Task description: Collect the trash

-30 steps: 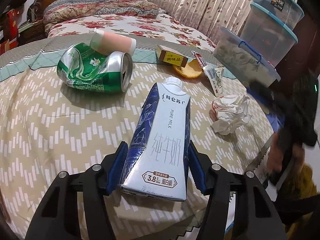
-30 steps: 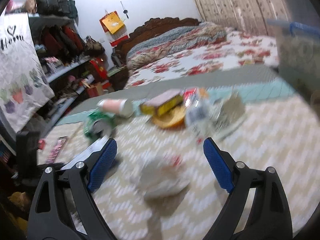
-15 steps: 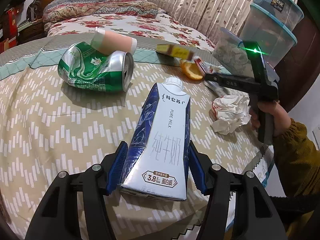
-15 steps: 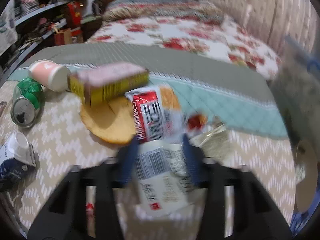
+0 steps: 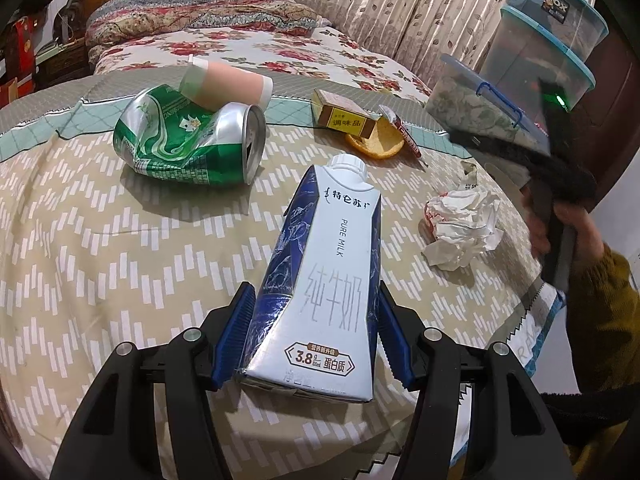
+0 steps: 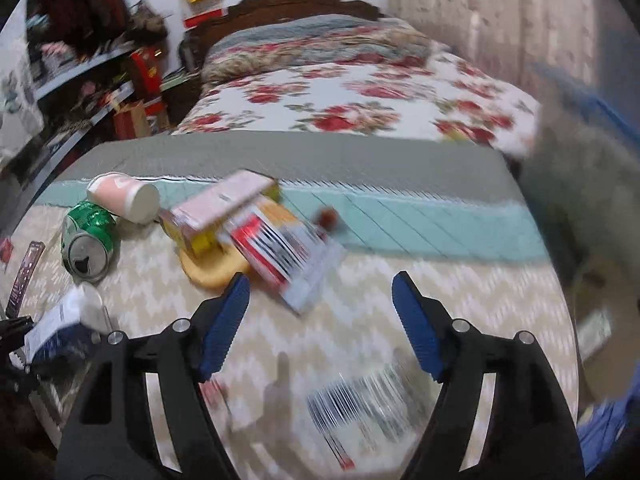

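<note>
My left gripper (image 5: 316, 300) is shut on a blue-and-white milk carton (image 5: 324, 288) lying on the patterned tablecloth (image 5: 100, 240); both blue pads press its sides. My right gripper (image 6: 320, 284) hovers over the table's right side with its jaws opening. A blurred white barcoded wrapper (image 6: 352, 404) lies low between its arms, and the pads do not touch it. Ahead of its fingertips sit a red-and-white snack wrapper (image 6: 276, 256), a yellow box (image 6: 224, 208) and an orange peel (image 6: 212, 268). A crushed green can (image 5: 188, 144), a pink cup (image 5: 228, 88) and crumpled white paper (image 5: 464, 224) lie nearby.
Stacked clear storage boxes (image 5: 540, 40) stand at the far right beyond the table. A bed with a floral cover (image 5: 240, 44) runs behind it. Cluttered shelves (image 6: 80, 80) fill the left of the right wrist view. A person's hand (image 5: 560, 224) and mustard sleeve (image 5: 592, 304) hold the right gripper.
The right gripper closed on the white barcoded wrapper, dragged it toward the table's near right, and its jaws now stand apart again. The left gripper and carton have not moved.
</note>
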A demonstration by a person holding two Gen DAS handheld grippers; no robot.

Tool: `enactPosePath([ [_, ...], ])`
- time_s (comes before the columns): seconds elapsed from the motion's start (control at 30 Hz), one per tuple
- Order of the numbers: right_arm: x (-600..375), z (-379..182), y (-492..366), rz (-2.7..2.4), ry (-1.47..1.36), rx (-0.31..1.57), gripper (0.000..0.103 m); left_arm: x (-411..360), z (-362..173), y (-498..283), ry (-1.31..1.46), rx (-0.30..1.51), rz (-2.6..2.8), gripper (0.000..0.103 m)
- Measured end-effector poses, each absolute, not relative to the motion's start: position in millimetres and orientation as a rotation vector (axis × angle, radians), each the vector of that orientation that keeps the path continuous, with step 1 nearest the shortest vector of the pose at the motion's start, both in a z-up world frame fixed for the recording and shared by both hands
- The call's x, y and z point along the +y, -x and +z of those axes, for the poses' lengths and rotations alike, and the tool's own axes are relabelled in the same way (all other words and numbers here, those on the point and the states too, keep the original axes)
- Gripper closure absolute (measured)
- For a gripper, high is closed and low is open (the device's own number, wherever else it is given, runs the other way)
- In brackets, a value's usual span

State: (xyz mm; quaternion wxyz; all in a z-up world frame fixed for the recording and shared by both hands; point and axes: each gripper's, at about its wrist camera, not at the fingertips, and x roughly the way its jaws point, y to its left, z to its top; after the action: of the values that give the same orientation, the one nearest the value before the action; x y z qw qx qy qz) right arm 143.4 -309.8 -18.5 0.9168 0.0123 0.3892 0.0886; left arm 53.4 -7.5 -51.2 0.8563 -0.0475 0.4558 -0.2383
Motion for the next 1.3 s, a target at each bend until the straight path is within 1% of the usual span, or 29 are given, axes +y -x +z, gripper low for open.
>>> enactPosePath([
  [0.13,-288.4,-21.2,-190.1,0.231,-0.091,0.853,0.024,-8.6,-52.2,-55.0,0.102,0.96,-0.503,0.046],
  [0.23,-274.6,-36.6,-215.2,0.24,-0.114,0.939,0.024,-8.3,-52.1,-55.0,0.105,0.961,-0.506,0.046],
  [0.3,-275.1,-45.2,-219.2,0.225,-0.147,0.97,0.042,-7.7,-52.4,-54.8,0.108,0.96,-0.51,0.046],
  [0.33,-280.0,-45.2,-217.8,0.21,-0.167,0.97,0.054,-6.2,-52.7,-55.2,0.108,0.959,-0.512,0.046],
  [0.37,-285.1,-45.8,-213.8,0.199,-0.186,0.961,0.057,-4.6,-53.1,-55.4,0.108,0.958,-0.514,0.046],
  [0.43,-305.9,-41.8,-201.8,0.14,-0.224,0.933,0.06,-3.5,-53.5,-55.4,0.105,0.955,-0.514,0.046],
  [0.5,-321.9,-41.1,-191.8,0.109,-0.24,0.928,0.06,-1.7,-53.6,-54.5,0.1,0.951,-0.514,0.046],
  [0.53,-330.4,-41.1,-186.4,0.085,-0.24,0.933,0.058,-1.9,-53.7,-54.2,0.1,0.949,-0.514,0.046],
  [0.57,-335.5,-40.0,-181.4,0.049,-0.22,0.933,0.054,-1.9,-53.8,-53.9,0.101,0.948,-0.514,0.046],
  [0.6,-338.8,-36.1,-174.3,-0.002,-0.171,0.916,0.047,-1.6,-53.8,-53.4,0.102,0.946,-0.514,0.046],
  [0.63,-341.4,-31.6,-169.6,-0.014,-0.153,0.895,0.034,-1.4,-53.9,-53.0,0.102,0.945,-0.513,0.046],
  [0.67,-342.4,-26.5,-166.1,-0.014,-0.149,0.865,0.031,-1.8,-53.9,-52.7,0.101,0.944,-0.513,0.046],
  [0.73,-337.0,-13.7,-161.6,0.029,-0.165,0.813,0.031,-2.6,-54.3,-52.5,0.1,0.941,-0.512,0.046],
  [0.83,-308.0,-4.8,-168.5,0.164,-0.141,0.806,0.031,-2.7,-54.4,-51.9,0.099,0.942,-0.515,0.046],
  [0.9,-289.1,-10.9,-180.3,0.218,-0.112,0.861,0.031,-2.1,-54.6,-52.7,0.102,0.943,-0.518,0.046],
  [1.0,-279.7,-38.4,-207.8,0.203,-0.164,0.992,0.032,-0.4,-54.2,-53.4,0.111,0.944,-0.522,0.046],
  [1.03,-281.5,-50.0,-216.6,0.177,-0.198,1.034,0.037,0.1,-54.1,-53.5,0.111,0.944,-0.522,0.046],
  [1.07,-282.0,-58.1,-220.1,0.166,-0.238,1.061,0.048,0.2,-54.0,-53.5,0.111,0.944,-0.522,0.046],
  [1.1,-284.4,-63.0,-220.5,0.171,-0.291,1.059,0.05,1.0,-54.1,-53.4,0.111,0.943,-0.522,0.046],
  [1.13,-284.1,-62.7,-215.7,0.214,-0.328,1.041,0.072,0.3,-53.8,-53.5,0.112,0.944,-0.523,0.046],
  [1.17,-280.9,-65.9,-215.4,0.271,-0.36,1.069,0.084,0.9,-53.5,-53.9,0.113,0.944,-0.523,0.046],
  [1.2,-276.2,-67.3,-211.8,0.292,-0.374,1.077,0.087,1.4,-53.4,-54.0,0.113,0.945,-0.524,0.046],
  [1.27,-266.6,-58.8,-200.4,0.29,-0.303,1.042,0.095,1.6,-53.2,-53.8,0.111,0.945,-0.523,0.046],
  [1.3,-261.7,-51.2,-192.9,0.28,-0.252,1.013,0.095,1.8,-53.1,-53.8,0.112,0.945,-0.523,0.046],
])
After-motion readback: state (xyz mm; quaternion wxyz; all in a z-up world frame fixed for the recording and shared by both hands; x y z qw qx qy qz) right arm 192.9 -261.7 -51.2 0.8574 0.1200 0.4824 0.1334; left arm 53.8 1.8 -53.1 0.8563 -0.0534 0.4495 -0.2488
